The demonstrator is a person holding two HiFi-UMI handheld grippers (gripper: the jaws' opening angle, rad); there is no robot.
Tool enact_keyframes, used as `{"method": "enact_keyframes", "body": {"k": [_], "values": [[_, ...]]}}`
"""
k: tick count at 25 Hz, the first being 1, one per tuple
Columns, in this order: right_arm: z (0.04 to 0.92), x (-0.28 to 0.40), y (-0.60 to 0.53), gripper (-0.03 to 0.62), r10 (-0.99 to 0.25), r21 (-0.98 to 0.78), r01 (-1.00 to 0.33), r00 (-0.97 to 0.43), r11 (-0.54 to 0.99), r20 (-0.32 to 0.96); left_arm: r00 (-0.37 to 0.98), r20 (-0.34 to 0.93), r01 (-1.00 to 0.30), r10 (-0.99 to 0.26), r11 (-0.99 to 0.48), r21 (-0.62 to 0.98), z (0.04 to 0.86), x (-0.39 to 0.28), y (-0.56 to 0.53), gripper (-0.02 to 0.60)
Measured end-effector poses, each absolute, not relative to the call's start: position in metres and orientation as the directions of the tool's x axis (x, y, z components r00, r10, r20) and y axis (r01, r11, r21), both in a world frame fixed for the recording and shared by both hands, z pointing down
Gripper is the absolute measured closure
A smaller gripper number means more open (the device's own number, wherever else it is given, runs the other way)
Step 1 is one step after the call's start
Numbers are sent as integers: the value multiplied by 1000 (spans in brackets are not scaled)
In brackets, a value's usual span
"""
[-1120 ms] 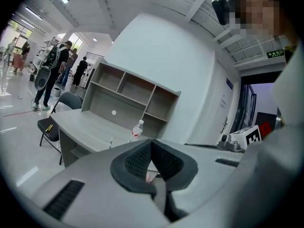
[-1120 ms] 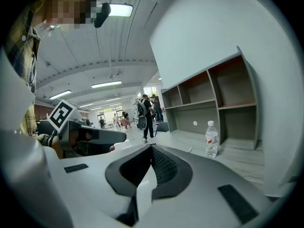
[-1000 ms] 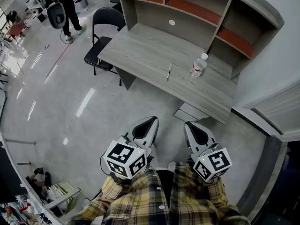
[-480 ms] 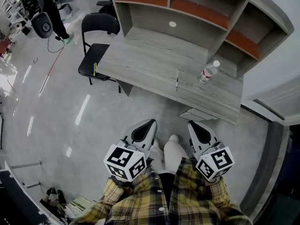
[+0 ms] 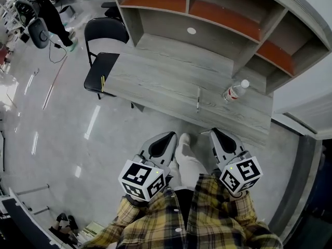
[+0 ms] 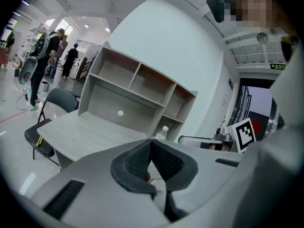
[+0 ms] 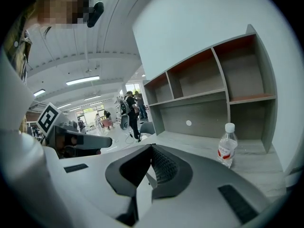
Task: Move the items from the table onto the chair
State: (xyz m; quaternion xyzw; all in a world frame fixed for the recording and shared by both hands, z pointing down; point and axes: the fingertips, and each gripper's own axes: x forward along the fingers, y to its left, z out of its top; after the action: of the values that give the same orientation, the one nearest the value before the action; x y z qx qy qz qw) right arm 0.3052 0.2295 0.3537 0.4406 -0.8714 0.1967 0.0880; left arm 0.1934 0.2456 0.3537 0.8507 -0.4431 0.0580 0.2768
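A clear water bottle (image 5: 236, 91) with a white cap and red label rests on the grey wooden table (image 5: 155, 82), toward its right end. A thin pen (image 5: 198, 99) lies near the table's front edge. The black folding chair (image 5: 102, 66) stands at the table's left end, with a small yellow item (image 5: 102, 82) on its seat. My left gripper (image 5: 168, 135) and right gripper (image 5: 214, 132) are side by side just short of the front edge, both shut and empty. The bottle (image 7: 227, 147) stands ahead and to the right of the right gripper (image 7: 152, 147). In the left gripper view the bottle (image 6: 163, 132) shows just above the shut left gripper (image 6: 151, 142).
A hutch with open orange-backed shelves (image 5: 207, 12) rises from the back of the table. A white wall (image 5: 306, 102) closes off the right side. People (image 5: 44, 9) stand with equipment on the shiny floor at far left. My leg and shoe (image 5: 185, 154) step forward between the grippers.
Both grippers and my view have moved forward toward the table, which now sits closer and lower in the head view. A leg has stepped forward between the grippers. Both grippers stay shut.
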Motion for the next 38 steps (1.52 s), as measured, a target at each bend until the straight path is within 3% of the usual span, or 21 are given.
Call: {"method": "enact_keyframes", "body": {"k": [15, 27, 38], "values": [[343, 355, 86, 577, -784, -266, -831, -552, 488, 285, 627, 384, -779, -678, -535, 327, 350, 251, 83, 577], [357, 376, 69, 577, -837, -297, -888, -440, 351, 327, 706, 487, -692, -514, -649, 317, 382, 285, 43, 577], [388, 383, 81, 577, -830, -313, -917, -366, 247, 420, 585, 657, -793, -475, -506, 340, 488, 287, 35, 574]]}}
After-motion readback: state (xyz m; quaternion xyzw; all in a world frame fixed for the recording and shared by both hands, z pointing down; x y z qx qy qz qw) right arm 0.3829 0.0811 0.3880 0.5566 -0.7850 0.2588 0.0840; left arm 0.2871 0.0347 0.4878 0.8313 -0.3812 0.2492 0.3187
